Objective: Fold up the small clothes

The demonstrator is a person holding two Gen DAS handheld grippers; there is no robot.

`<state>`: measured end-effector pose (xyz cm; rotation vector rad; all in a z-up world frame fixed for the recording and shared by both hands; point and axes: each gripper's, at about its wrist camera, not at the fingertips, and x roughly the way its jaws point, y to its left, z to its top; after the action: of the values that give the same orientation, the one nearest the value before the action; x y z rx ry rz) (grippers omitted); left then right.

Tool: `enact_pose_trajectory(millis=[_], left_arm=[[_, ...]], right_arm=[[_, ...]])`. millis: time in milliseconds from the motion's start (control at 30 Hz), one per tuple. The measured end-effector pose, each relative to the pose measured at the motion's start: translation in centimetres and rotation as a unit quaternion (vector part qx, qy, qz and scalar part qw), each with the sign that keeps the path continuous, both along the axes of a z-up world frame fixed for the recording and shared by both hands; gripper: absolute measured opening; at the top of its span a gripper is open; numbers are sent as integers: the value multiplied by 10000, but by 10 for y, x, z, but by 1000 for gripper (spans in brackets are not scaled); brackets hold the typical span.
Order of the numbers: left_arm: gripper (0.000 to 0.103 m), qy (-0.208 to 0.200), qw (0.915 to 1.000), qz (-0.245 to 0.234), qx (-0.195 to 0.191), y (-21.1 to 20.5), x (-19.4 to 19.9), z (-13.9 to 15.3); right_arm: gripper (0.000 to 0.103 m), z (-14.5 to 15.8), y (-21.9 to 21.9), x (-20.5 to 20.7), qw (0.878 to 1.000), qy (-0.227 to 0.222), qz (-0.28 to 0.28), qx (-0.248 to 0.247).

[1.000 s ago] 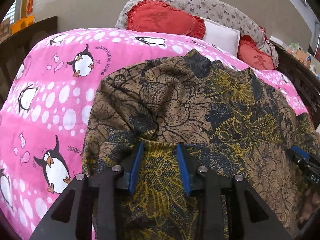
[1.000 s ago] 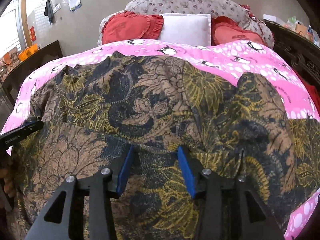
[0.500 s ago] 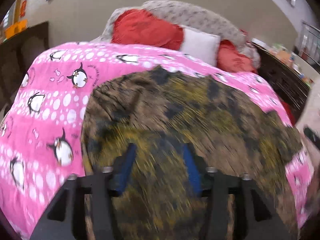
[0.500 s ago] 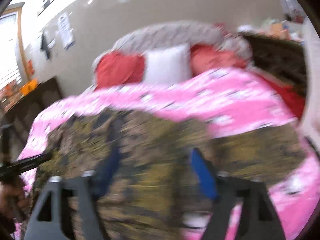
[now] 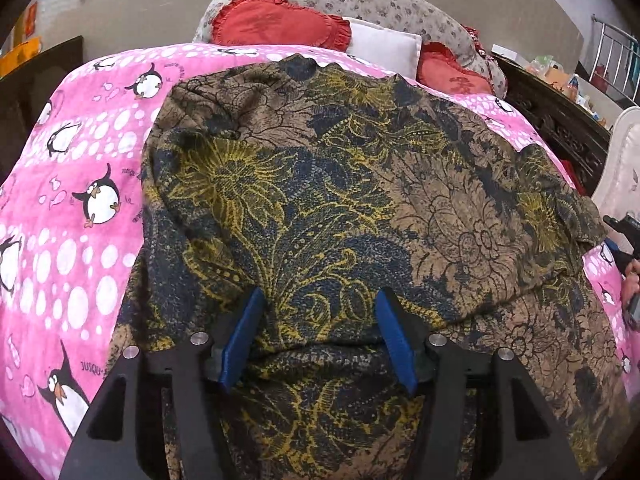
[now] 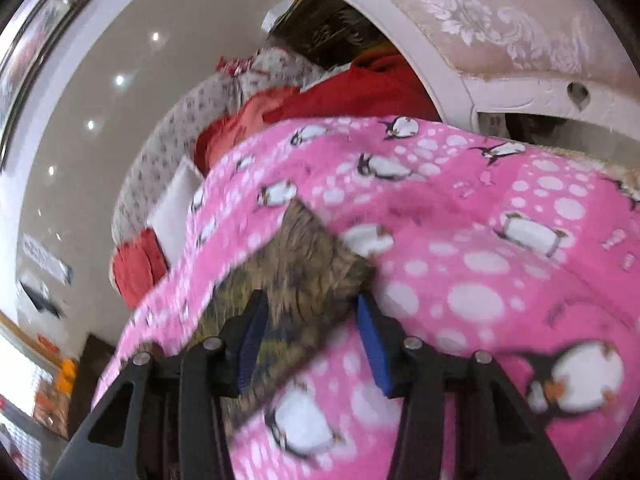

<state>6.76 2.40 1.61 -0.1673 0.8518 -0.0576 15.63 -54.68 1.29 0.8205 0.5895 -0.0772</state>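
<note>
A brown, yellow and navy floral garment (image 5: pixel 340 200) lies spread on the pink penguin blanket (image 5: pixel 80 208), with a folded layer over its near part. My left gripper (image 5: pixel 320 304) hovers over that near fold, open, with cloth under the gap and neither pad pressing on it. In the tilted, blurred right wrist view, a corner of the garment (image 6: pixel 304 276) sticks out over the blanket (image 6: pixel 480 260). My right gripper (image 6: pixel 312 308) straddles that corner and its jaws are closing on it. I see no clear pinch.
Red pillows (image 5: pixel 276 24), a white pillow (image 5: pixel 384 44) and a flowered bolster sit at the bed's head. A dark wooden frame (image 5: pixel 560 120) runs along the right side. White ornate furniture (image 6: pixel 500 40) stands close beyond it. A hand (image 5: pixel 630 284) shows at the right edge.
My left gripper's jaws widened off the fold and it drew back a little. My right gripper swung to the garment's right corner, rolled sideways, spread wide, then narrowed.
</note>
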Motion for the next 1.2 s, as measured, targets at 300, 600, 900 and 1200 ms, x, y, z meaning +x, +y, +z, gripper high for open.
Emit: enact_pose_trajectory(millis=[300,600,900,1200], left_arm=[[39,7,10000,-3,-2,1,1,0],[39,0,10000,-10,-44,2,1,0],[39,-25,9997,-12,-238,7,-1,1],[39,-52,9991,-15,-431,11,-4,1]], right_arm=[[6,28,-15,-7,9986,-223,-443,-189],[6,178,26,-51,9787,-1381,-459,-1447],[6,144,312,19,9246,-1512,3073,-1669],[15,-3,467,17,8757,148,4237,-2310]])
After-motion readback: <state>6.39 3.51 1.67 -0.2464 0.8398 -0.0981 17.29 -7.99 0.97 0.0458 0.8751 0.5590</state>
